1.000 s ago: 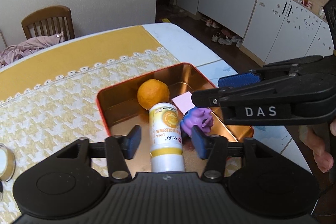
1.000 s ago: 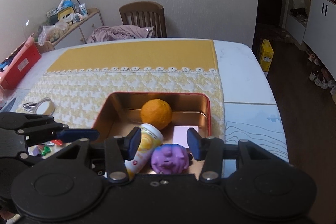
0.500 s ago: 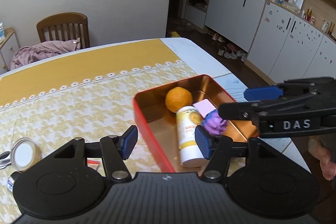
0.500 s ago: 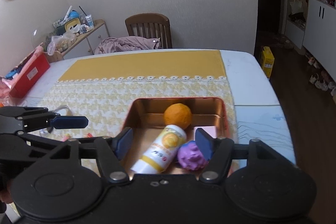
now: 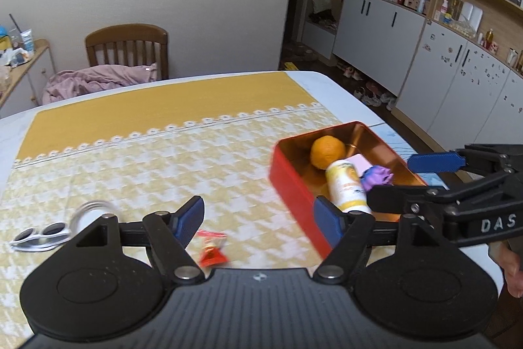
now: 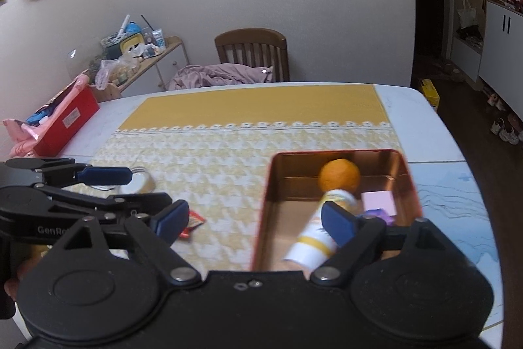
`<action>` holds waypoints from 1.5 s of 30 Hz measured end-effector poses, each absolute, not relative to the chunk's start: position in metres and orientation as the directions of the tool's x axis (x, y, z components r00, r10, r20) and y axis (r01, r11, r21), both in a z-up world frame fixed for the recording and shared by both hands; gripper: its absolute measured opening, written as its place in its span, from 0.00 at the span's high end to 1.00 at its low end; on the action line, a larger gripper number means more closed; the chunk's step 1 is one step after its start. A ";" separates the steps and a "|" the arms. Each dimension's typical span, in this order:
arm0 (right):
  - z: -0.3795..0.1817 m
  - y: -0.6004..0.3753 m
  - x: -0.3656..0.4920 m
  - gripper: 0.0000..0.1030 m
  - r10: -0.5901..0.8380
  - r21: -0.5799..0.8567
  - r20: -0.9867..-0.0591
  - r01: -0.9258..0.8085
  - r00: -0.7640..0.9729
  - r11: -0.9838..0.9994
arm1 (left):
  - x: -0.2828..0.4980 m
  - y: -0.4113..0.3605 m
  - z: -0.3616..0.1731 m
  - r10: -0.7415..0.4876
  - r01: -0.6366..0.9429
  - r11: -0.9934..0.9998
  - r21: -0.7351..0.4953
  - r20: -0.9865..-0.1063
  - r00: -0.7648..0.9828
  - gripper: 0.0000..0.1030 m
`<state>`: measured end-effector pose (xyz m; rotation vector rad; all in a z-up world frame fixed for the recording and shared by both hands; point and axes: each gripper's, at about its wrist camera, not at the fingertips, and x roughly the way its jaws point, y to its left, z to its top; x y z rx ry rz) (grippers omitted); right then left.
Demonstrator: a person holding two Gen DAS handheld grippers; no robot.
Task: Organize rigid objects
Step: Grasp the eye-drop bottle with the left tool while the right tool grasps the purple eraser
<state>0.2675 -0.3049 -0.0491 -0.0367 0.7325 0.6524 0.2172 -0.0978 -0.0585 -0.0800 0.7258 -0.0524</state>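
**Both grippers spread and empty beside the loaded red tin**

In the left wrist view, the left gripper (image 5: 258, 216) sits at the lower centre of the frame, its 2 blue-padded fingers (image 5: 189, 215) spread wide with nothing between them; the jaws have just been opening. Under the gap, on the yellow patterned cloth (image 5: 163, 159) that covers the worktop (image 5: 340, 90), lies a small red wrapped item (image 5: 212, 254). At the lower left of that frame are white sunglasses (image 5: 39, 237) and, just beside them, a round tape roll (image 5: 88, 211), blurred.

The red tin (image 5: 294, 185) stands right of centre in the left wrist view. Inside it lie an orange (image 5: 327, 151), a white and yellow bottle (image 5: 346, 185) on its side touching the orange, a pink pad (image 5: 358, 161) and a purple toy (image 5: 377, 175) beside the bottle.

The right gripper (image 6: 253, 219) fills the bottom of the right wrist view, its fingers (image 6: 336, 223) also spread wide and pinching nothing; its jaws have just been opening too. Its right finger overlaps the bottle in that frame, but I cannot tell whether they touch.

At the upper centre of both frames a wooden chair (image 6: 251, 53) holds a pink bundle of cloth (image 6: 222, 76).
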 end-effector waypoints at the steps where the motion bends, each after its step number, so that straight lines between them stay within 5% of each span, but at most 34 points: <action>1: -0.049 -0.299 0.263 0.12 0.542 0.188 -0.631 -0.568 0.555 0.801 | 0.213 -0.093 -0.058 -0.069 0.019 0.996 -0.082 -0.657 0.751 0.26; 7: -0.050 -0.266 0.241 0.00 0.553 0.170 -0.621 -0.593 0.555 0.787 | 0.196 -0.062 -0.057 -0.062 0.015 0.997 -0.079 -0.641 0.765 0.20; 32: -0.115 -0.139 0.198 0.00 0.501 0.088 -0.721 -0.654 0.479 0.752 | 0.178 0.090 -0.128 -0.001 -0.125 0.985 -0.117 -0.737 0.676 0.19; 38: -0.129 -0.116 0.193 0.05 0.496 0.077 -0.745 -0.682 0.445 0.727 | 0.185 0.103 -0.149 0.008 -0.149 0.981 -0.121 -0.751 0.660 0.19; 45: -0.146 -0.098 0.195 0.23 0.477 0.064 -0.775 -0.700 0.414 0.711 | 0.195 0.108 -0.162 0.014 -0.146 0.983 -0.109 -0.755 0.655 0.19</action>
